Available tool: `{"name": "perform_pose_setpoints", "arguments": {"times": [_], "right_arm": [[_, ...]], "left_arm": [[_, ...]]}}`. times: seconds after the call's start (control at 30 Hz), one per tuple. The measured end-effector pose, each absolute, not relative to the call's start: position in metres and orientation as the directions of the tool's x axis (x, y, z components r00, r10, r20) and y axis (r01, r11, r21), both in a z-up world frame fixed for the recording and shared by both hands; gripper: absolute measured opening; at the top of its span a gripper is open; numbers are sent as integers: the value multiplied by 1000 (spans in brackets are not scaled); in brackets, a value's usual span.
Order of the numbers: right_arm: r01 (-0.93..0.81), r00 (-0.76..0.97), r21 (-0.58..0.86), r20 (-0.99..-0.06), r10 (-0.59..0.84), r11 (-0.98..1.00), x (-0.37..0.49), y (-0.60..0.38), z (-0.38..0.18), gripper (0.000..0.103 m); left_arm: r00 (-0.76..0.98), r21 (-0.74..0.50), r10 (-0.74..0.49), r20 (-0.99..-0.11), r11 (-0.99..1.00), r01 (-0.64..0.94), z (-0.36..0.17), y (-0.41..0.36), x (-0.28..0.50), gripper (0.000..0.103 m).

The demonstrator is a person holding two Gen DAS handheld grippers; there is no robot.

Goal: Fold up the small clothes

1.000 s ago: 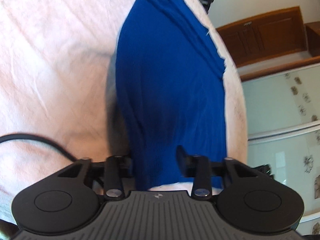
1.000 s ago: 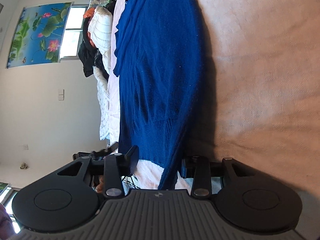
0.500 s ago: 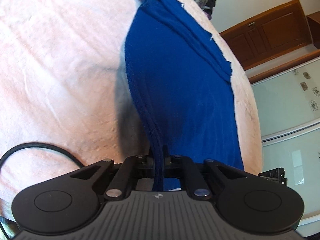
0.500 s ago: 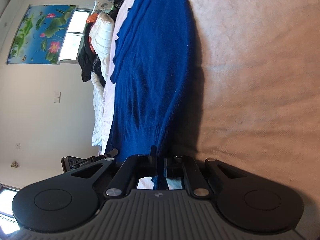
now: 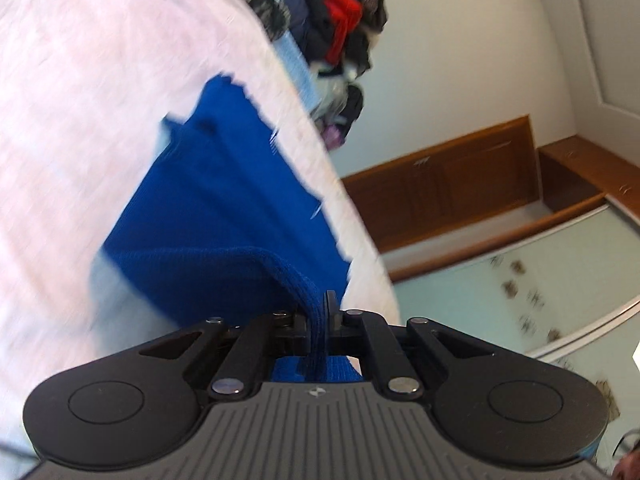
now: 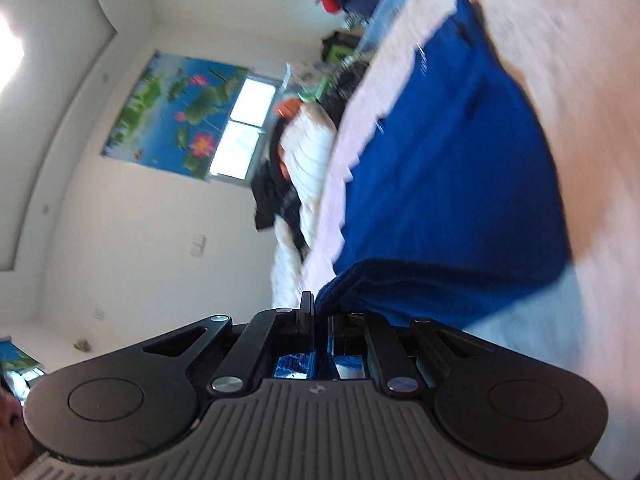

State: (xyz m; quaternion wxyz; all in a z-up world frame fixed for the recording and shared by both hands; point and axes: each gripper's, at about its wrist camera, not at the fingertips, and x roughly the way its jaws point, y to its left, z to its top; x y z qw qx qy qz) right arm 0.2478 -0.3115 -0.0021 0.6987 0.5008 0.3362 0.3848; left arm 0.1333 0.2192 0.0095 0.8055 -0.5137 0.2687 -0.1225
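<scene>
A royal-blue knit sweater (image 5: 224, 216) lies on the pale pink bed cover (image 5: 80, 120). My left gripper (image 5: 318, 312) is shut on the sweater's near hem, which is lifted and curled over toward the far end. In the right wrist view the same blue sweater (image 6: 452, 184) stretches away over the pink bed cover (image 6: 592, 80). My right gripper (image 6: 318, 312) is shut on the other corner of the near hem, also raised off the bed. Both views are motion-blurred.
A heap of clothes (image 5: 336, 28) with a red item sits past the bed's far end. Wooden cabinets (image 5: 452, 184) and glass panels stand right of the bed. In the right wrist view, white bedding and dark clothes (image 6: 300, 168) lie beside the bed under a lotus poster (image 6: 172, 116).
Both grippers closed on the sweater's near hem, then lifted it and carried it forward over the rest of the sweater. The visible flat part of the sweater has shortened.
</scene>
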Motion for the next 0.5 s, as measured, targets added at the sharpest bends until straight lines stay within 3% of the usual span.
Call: {"name": "perform_pose_setpoints", "arguments": {"times": [0.1, 0.27, 0.5], "right_arm": [[-181, 528, 969, -51, 848, 171, 295, -319, 1, 11], [-184, 593, 972, -9, 805, 146, 373, -318, 6, 11], [-83, 638, 974, -112, 762, 213, 489, -306, -18, 11]], "left_arm": [[846, -898, -463, -264, 438, -41, 25, 226, 178, 5], [862, -878, -431, -267, 478, -33, 43, 235, 274, 5], [842, -822, -375, -388, 553, -133, 23, 237, 394, 5]]}}
